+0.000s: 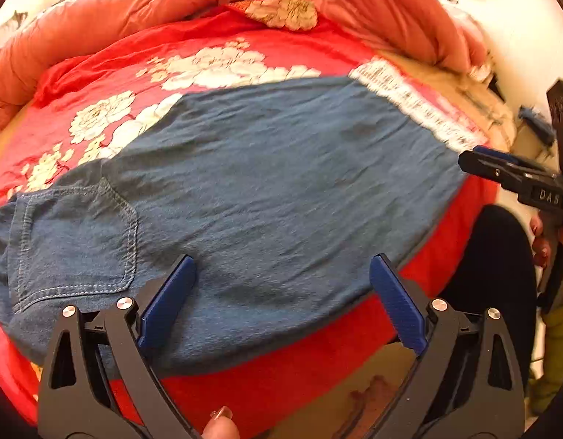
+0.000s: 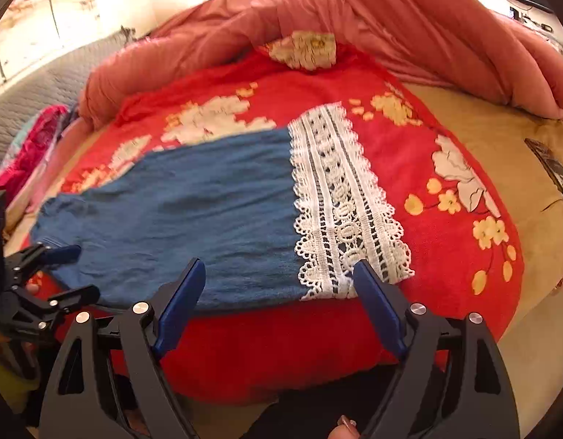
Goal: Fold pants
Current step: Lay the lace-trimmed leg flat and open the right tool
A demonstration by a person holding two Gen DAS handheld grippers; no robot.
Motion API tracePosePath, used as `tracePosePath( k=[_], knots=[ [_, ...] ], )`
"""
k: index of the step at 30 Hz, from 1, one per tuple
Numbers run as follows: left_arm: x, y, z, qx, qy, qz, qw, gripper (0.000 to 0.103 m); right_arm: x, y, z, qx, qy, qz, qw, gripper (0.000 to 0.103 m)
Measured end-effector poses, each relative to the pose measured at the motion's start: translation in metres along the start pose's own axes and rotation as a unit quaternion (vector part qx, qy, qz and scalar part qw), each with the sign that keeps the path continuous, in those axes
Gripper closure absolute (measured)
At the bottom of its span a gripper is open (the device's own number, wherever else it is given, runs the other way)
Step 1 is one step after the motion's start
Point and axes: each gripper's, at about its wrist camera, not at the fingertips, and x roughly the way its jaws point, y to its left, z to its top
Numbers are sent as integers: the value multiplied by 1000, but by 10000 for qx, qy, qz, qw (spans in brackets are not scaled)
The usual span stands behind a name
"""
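Blue denim pants (image 1: 266, 190) lie flat across a red floral blanket (image 1: 215, 55), back pocket (image 1: 76, 241) at the left, white lace hem (image 1: 413, 106) at the right. My left gripper (image 1: 281, 267) is open and empty, just above the pants' near edge by the pocket end. In the right wrist view the pants (image 2: 193, 219) end in the lace hem (image 2: 340, 212). My right gripper (image 2: 279, 270) is open and empty over the near edge by the lace. The left gripper (image 2: 67, 274) shows at the left, open.
A bunched salmon comforter (image 2: 409, 25) lies along the far side of the bed. Tan sheet (image 2: 500, 135) shows at the right with a dark flat object (image 2: 552, 168) on it. Pink clothes (image 2: 29, 153) lie at the left. The bed's edge is right below the grippers.
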Motion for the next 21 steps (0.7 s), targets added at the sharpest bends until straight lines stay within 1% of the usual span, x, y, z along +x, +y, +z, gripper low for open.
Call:
tracePosePath(
  k=[3, 5, 7, 13, 17, 19, 21],
  knots=[
    [-10, -3, 5, 18, -214, -73, 9997, 13, -19, -2, 1, -21, -186, -71, 9998, 21],
    [-14, -6, 7, 21, -289, -182, 9994, 13, -27, -10, 2, 89, -253, -94, 9996, 21],
    [-17, -11, 11, 88, -379, -213, 9990, 10, -30, -18, 1, 223, -294, -126, 9992, 21],
    [-16, -22, 32, 199, -352, -175, 9990, 10, -28, -31, 4, 512, -421, -51, 9978, 21],
    [-16, -31, 50, 253, -413, -165, 9987, 10, -23, -33, 7, 572, -423, -56, 9975, 21],
    [-12, -35, 61, 301, -406, -90, 9987, 10, -19, -35, 7, 614, -423, -73, 9972, 21],
    [-8, -37, 71, 311, -396, -110, 9987, 10, -16, -37, 7, 639, -424, -68, 9970, 21]
  ],
)
